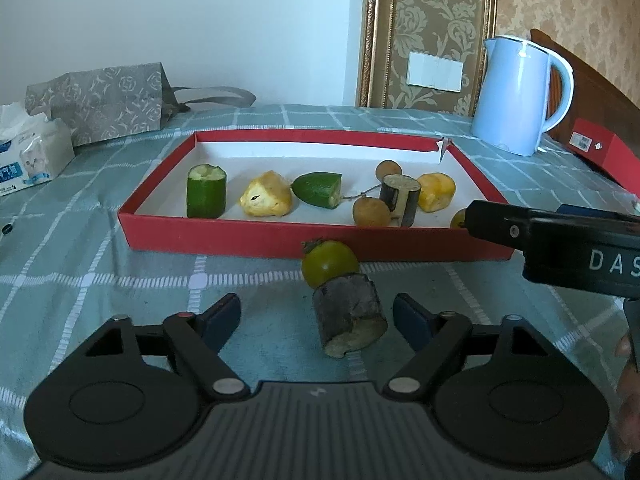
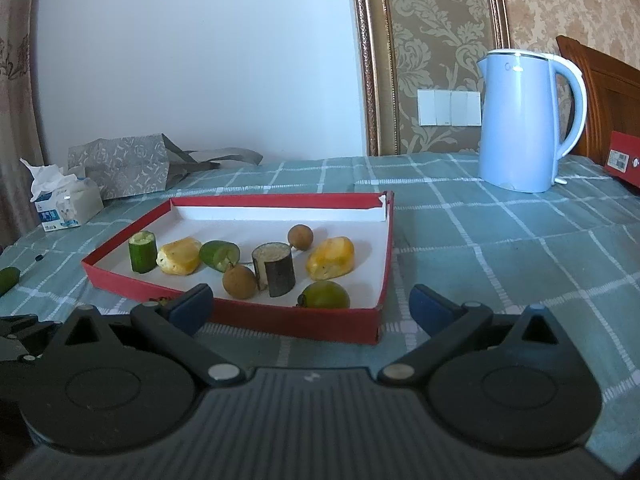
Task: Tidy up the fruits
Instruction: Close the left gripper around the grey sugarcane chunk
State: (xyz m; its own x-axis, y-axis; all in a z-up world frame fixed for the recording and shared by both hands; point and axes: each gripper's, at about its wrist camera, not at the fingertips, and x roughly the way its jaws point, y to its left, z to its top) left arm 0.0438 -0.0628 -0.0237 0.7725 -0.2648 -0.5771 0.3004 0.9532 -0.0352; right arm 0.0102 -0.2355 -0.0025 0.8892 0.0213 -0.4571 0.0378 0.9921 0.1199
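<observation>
Now dark cane chunk (image 1: 349, 316) between spread left gripper (image 1: 316, 322) fingers, untouched.

Open right claw (image 2: 310, 304) before red tray (image 2: 280, 322) of cut fruit pieces, blue kettle (image 2: 520, 124) behind on checked cloth (image 2: 500, 240).

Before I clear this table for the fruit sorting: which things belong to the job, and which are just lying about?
Part of the job:
- red box with the cut pieces already in it
- green tomato on the cloth
- dark-skinned chunk on the cloth, between the left gripper's open jaws

Just lying about:
- blue kettle
- tissue pack
- patterned gift bag
</observation>
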